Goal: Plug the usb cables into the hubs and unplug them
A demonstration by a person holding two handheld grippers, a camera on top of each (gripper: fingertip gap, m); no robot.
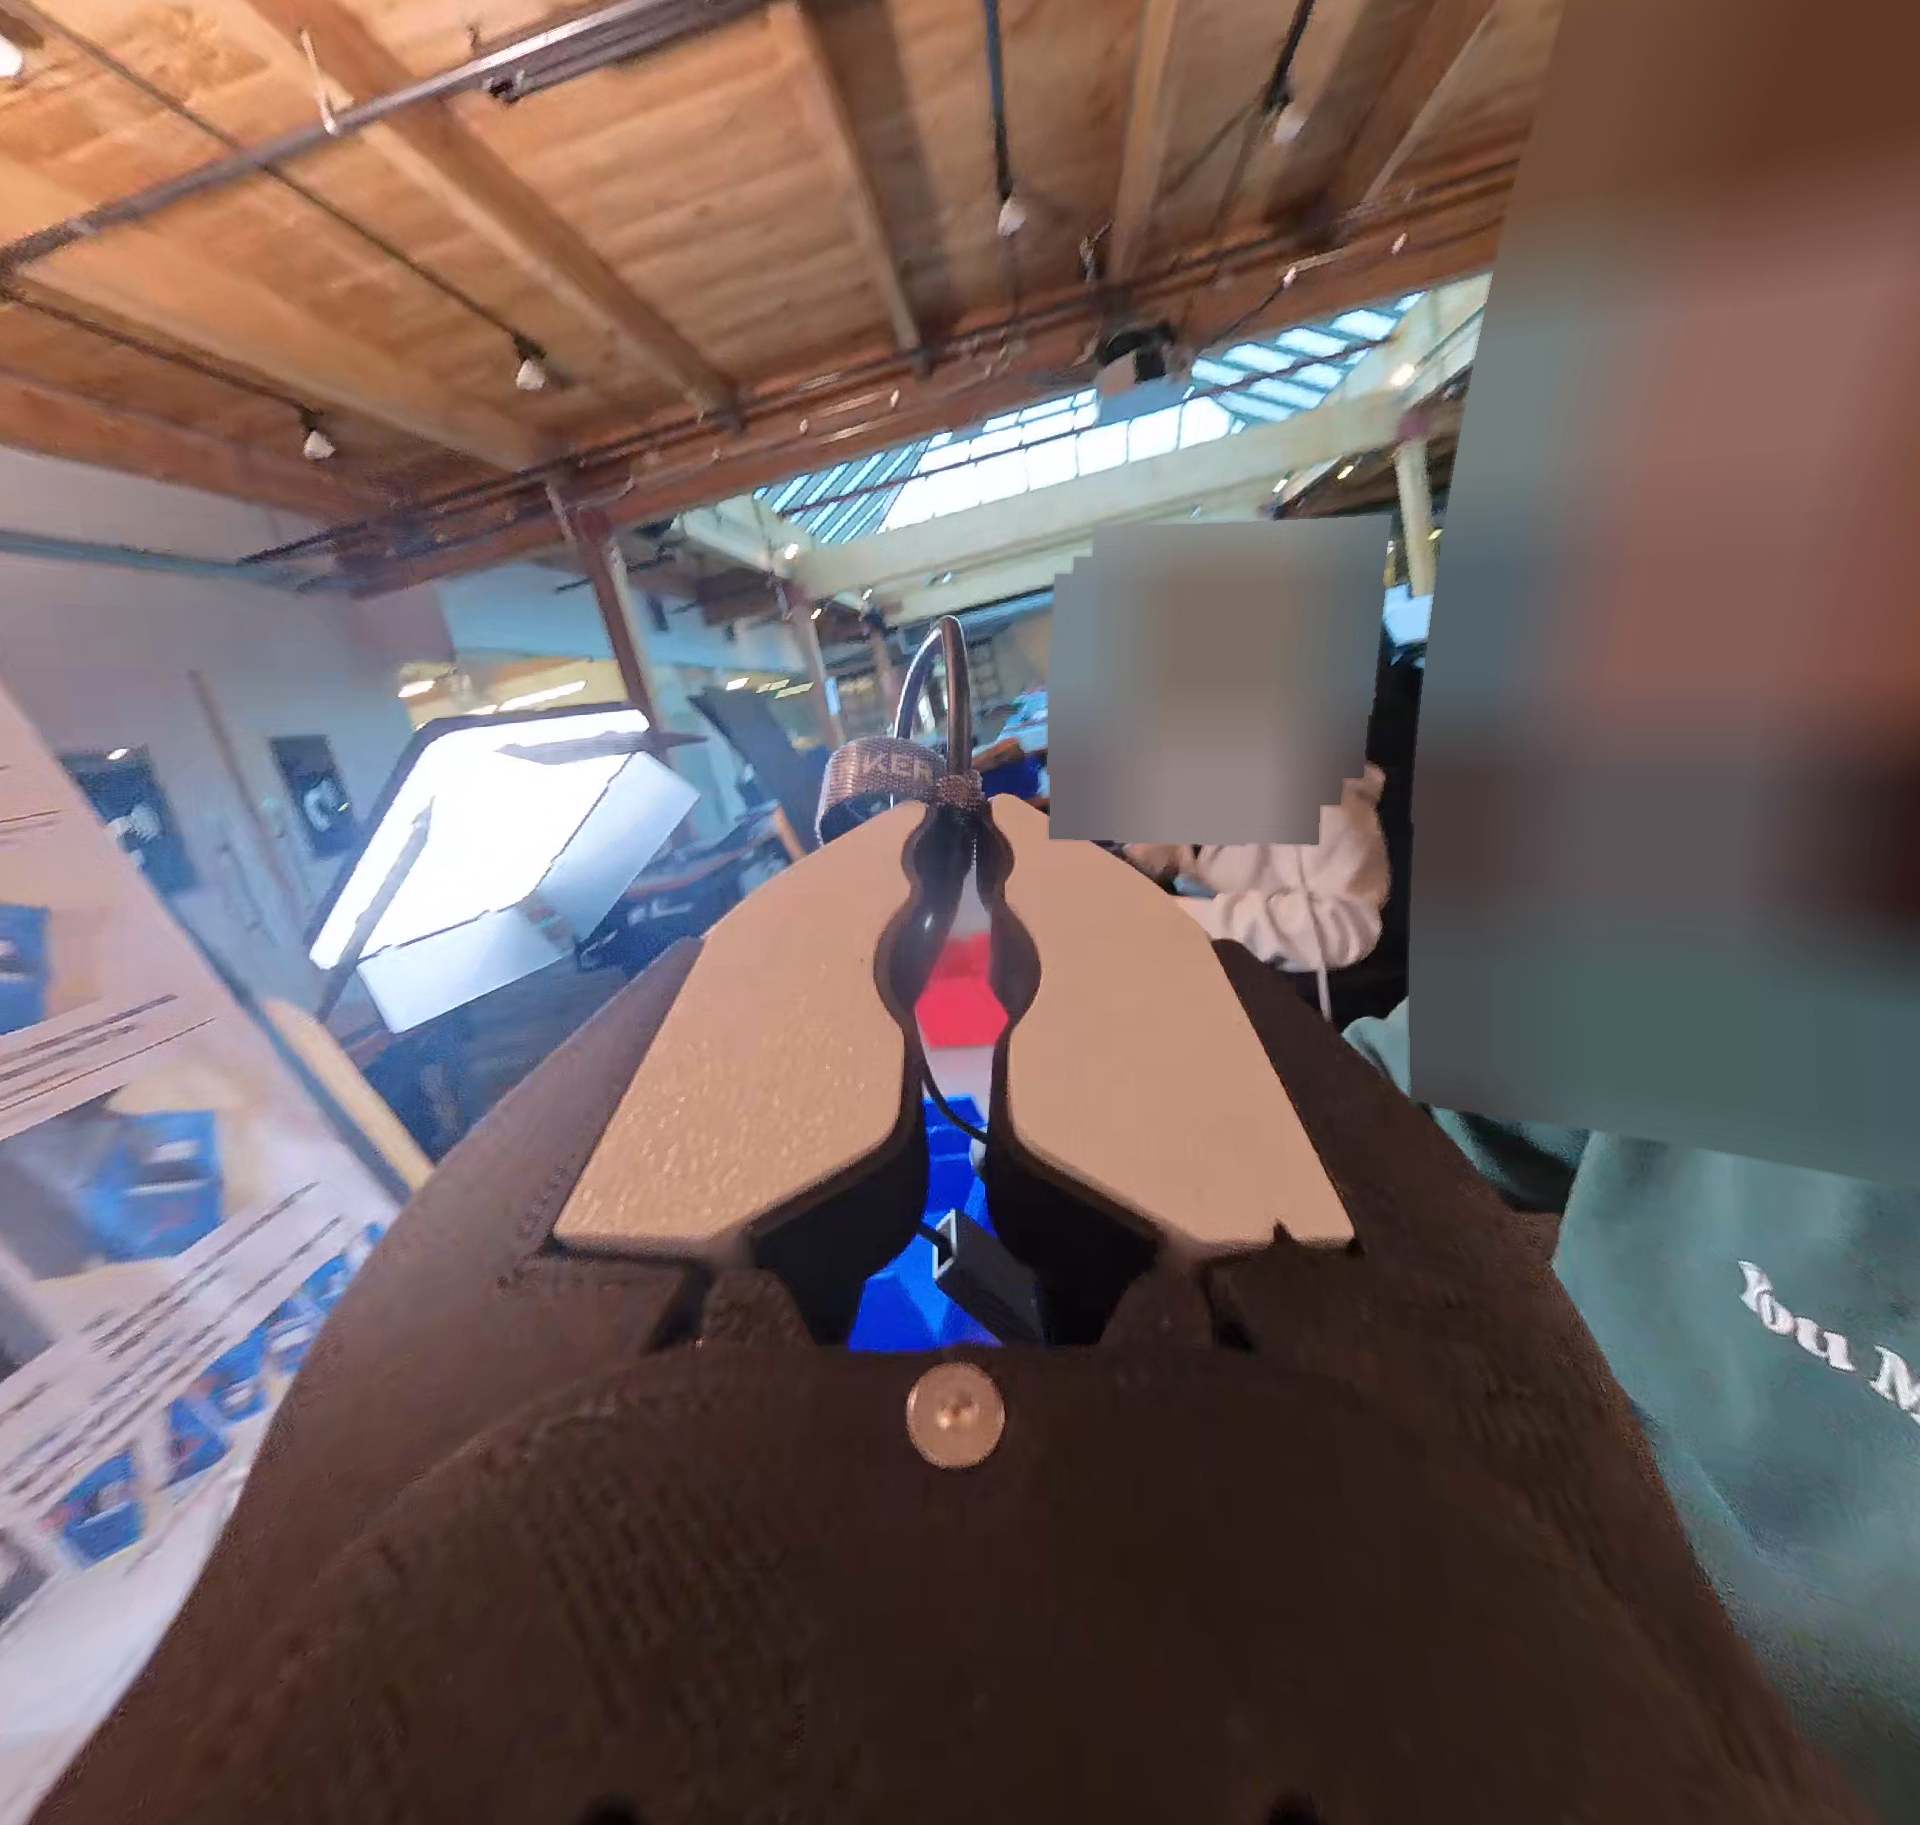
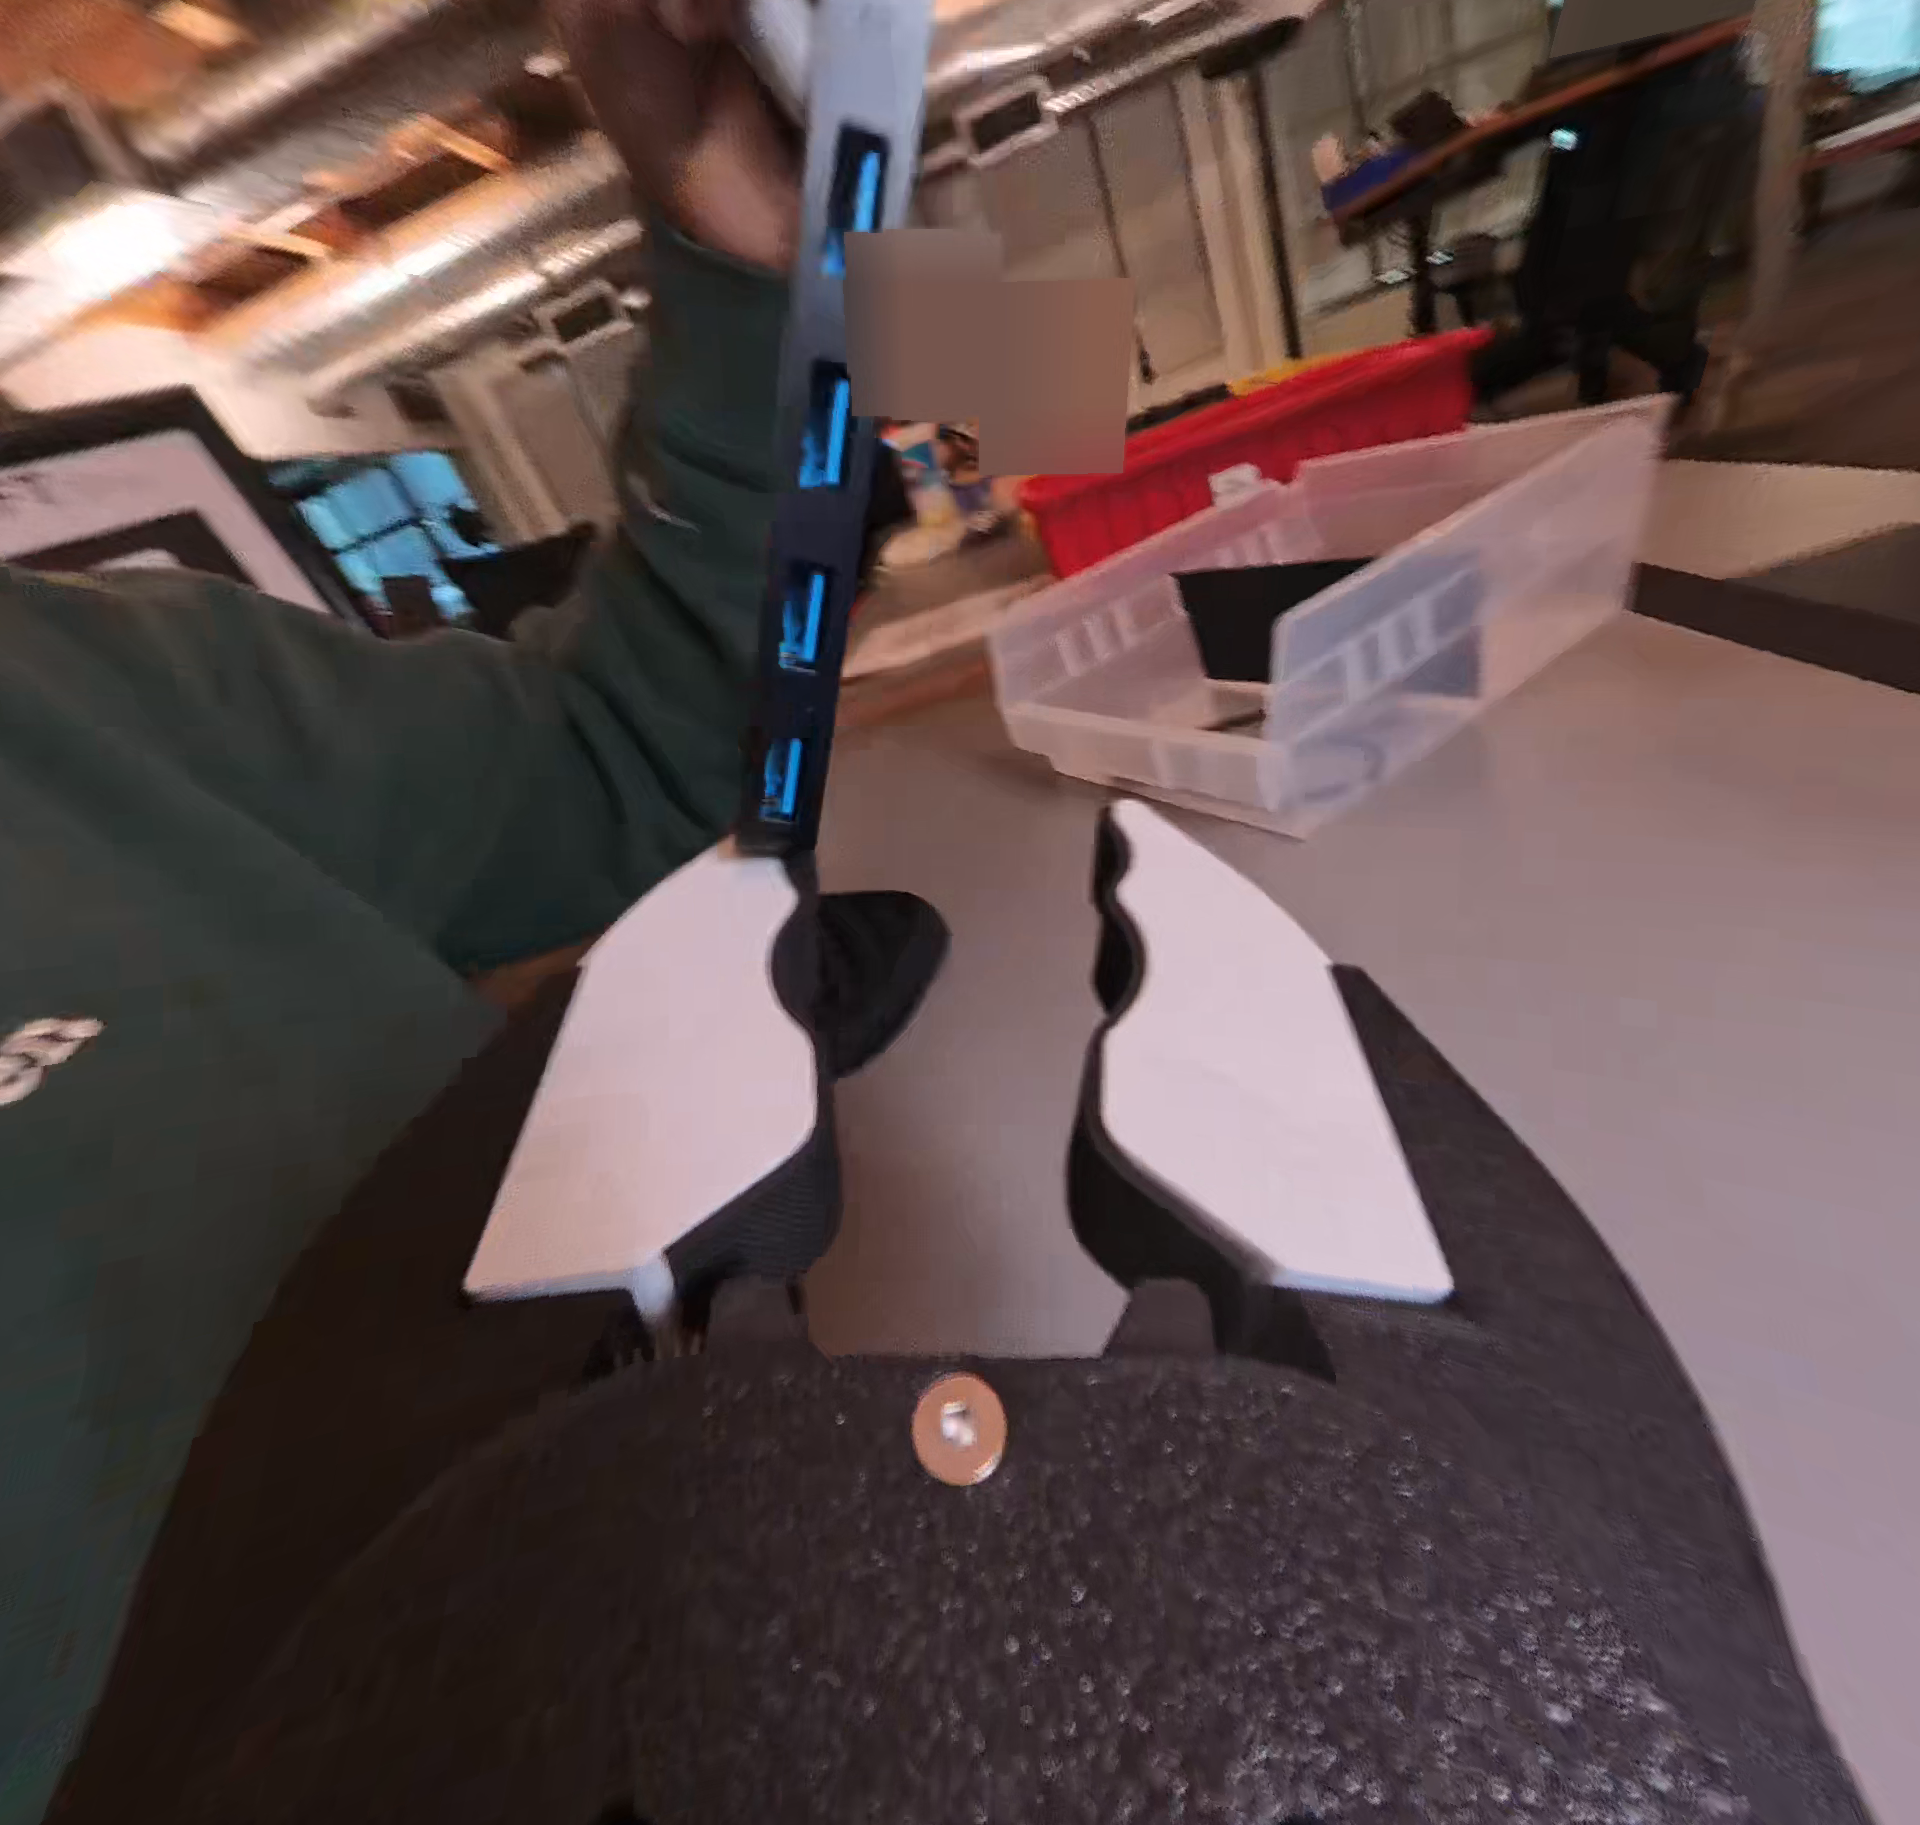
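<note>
In the left wrist view my left gripper (image 1: 956, 825) points up toward the ceiling and is shut on a grey usb cable (image 1: 940, 674). The cable's loop and a grey strap (image 1: 878, 783) stick out past the tips. A black usb plug (image 1: 982, 1276) hangs between the finger bases. In the right wrist view my right gripper (image 2: 945, 840) is open and empty. A long grey and black usb hub (image 2: 821, 445) with several blue ports stands upright, held at its top by a person's hand (image 2: 665, 61). Its lower end sits at my left fingertip (image 2: 748, 876).
A clear plastic compartment box (image 2: 1320, 653) lies on the pale table (image 2: 1558, 996) ahead right, with a red bin (image 2: 1247, 445) behind it. A green sleeve (image 2: 312, 788) fills the left of the right wrist view. Blue bins (image 1: 935, 1204) and a red bin (image 1: 961, 996) show between the left fingers. Spacing between my two grippers at the tips: around 25 cm.
</note>
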